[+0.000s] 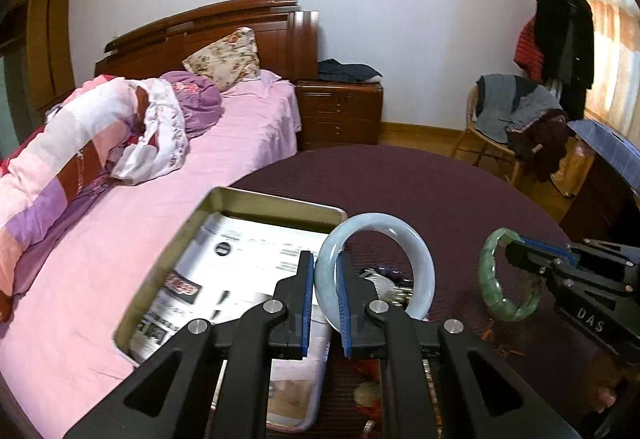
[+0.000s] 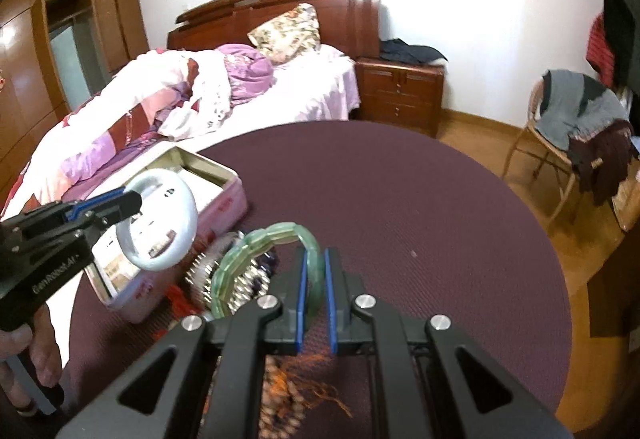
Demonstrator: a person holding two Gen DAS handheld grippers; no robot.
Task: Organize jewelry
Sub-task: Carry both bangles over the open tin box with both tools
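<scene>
My left gripper (image 1: 325, 267) is shut on a pale blue jade bangle (image 1: 416, 239) and holds it above the near edge of an open pink tin box (image 1: 280, 205). The bangle (image 2: 188, 235) and that gripper (image 2: 132, 201) also show in the right wrist view, over the tin (image 2: 236, 195). My right gripper (image 2: 315, 267) is shut on a green segmented bracelet (image 2: 256, 243), lifted above a heap of jewelry (image 2: 248, 287). In the left wrist view the green bracelet (image 1: 490, 279) hangs from the right gripper (image 1: 516, 249) to the right.
A round table with a dark purple cloth (image 2: 400, 199) carries the tin and the jewelry heap. Printed paper (image 1: 248, 251) lines the tin. Beads and orange tassel threads (image 2: 296, 379) lie under my right gripper. A pink bed (image 1: 160, 159) is at the left, a chair with clothes (image 2: 576, 119) at the right.
</scene>
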